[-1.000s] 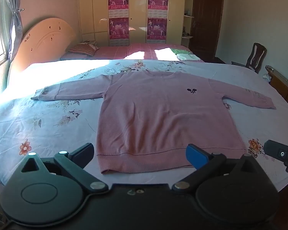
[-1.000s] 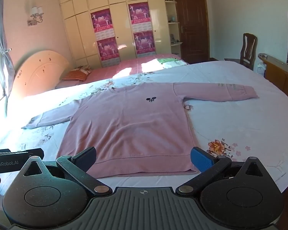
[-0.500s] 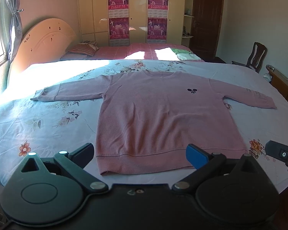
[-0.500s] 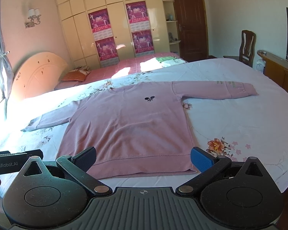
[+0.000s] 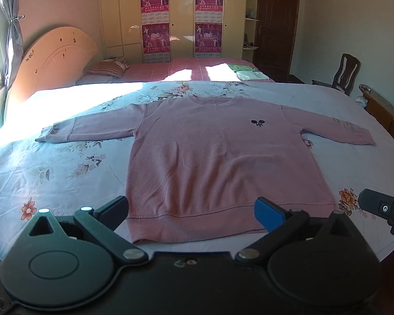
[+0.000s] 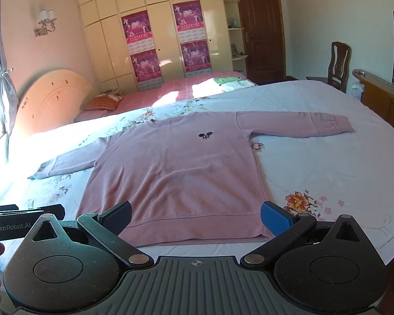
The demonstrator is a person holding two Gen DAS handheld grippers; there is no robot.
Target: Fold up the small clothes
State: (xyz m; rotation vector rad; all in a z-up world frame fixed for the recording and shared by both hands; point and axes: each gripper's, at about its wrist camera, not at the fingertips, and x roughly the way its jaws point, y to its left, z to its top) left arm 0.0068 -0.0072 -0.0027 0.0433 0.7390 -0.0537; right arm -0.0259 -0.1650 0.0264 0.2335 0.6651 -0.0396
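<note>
Pink sweater (image 5: 223, 162) flat on floral bedsheet (image 5: 52, 173), wardrobe (image 5: 181, 15) behind; L claw (image 5: 191, 210) & R claw (image 6: 197, 215) both spread, empty.

**Sunlit bedroom**

We see a cream wardrobe (image 5: 181, 13) with purple posters (image 5: 155, 0) at twelve o'clock, a dark door (image 5: 278, 21) at one, a wooden chair (image 5: 348, 72) at two, and a curtained window (image 5: 0, 31) at ten.
</note>
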